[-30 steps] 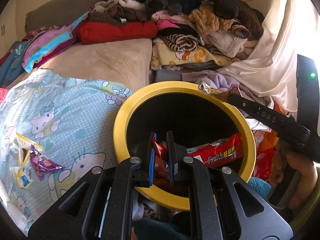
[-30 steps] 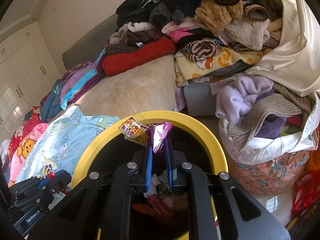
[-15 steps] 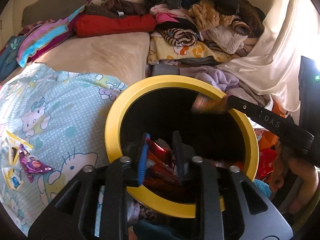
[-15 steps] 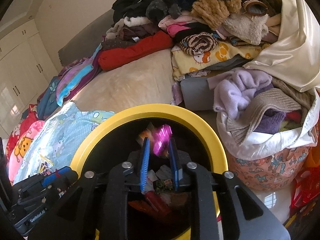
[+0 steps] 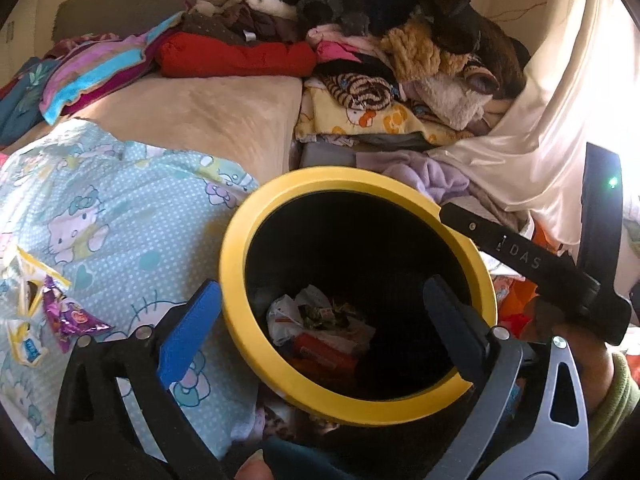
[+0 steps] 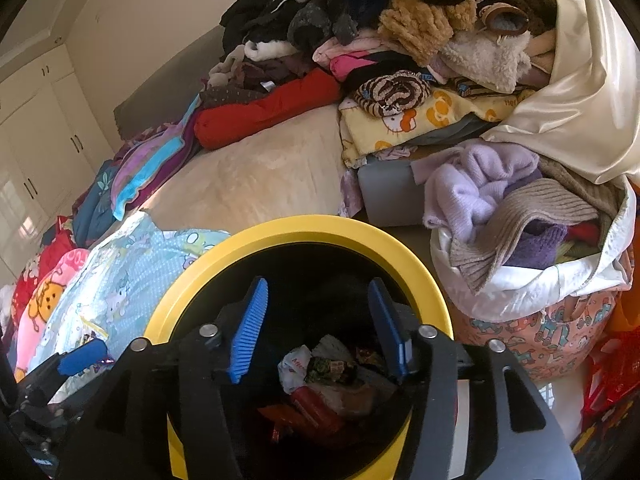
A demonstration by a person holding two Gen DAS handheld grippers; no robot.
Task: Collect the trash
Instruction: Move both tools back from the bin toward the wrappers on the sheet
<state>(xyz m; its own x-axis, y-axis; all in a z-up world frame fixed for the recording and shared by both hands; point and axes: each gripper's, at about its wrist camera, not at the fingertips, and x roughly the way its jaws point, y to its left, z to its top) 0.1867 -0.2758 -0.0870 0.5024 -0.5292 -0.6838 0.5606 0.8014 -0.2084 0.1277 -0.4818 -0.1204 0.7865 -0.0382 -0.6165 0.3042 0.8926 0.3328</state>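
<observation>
Left view: wrappers (image 5: 40, 316) lie loose on the blue sheet (image 5: 120, 216), well left of the left finger. Left gripper (image 5: 320, 320) fingers spread wide, holding nothing; left finger sits outside the bin (image 5: 236, 240) rim over the sheet, right finger over the bin mouth. Between the fingers, down in the bin: trash (image 5: 320, 332), a white crumpled wrapper, red packets, some mixed bits. Right gripper's arm (image 5: 520, 256) crosses the rim beyond the right finger.

Right view: left gripper's blue pad (image 6: 82, 356) shows low, left of the fingers, beside the sheet (image 6: 120, 280). Right gripper (image 6: 318, 324) fingers wide apart, empty, both over the bin (image 6: 320, 228) mouth. Trash (image 6: 320, 380) below and between the fingers at the bin bottom: white wrapper, red packets. Right of the right finger, just beside the bin, a basket (image 6: 540, 332) stuffed with clothes (image 6: 500, 200), purple and beige knits on top.
</observation>
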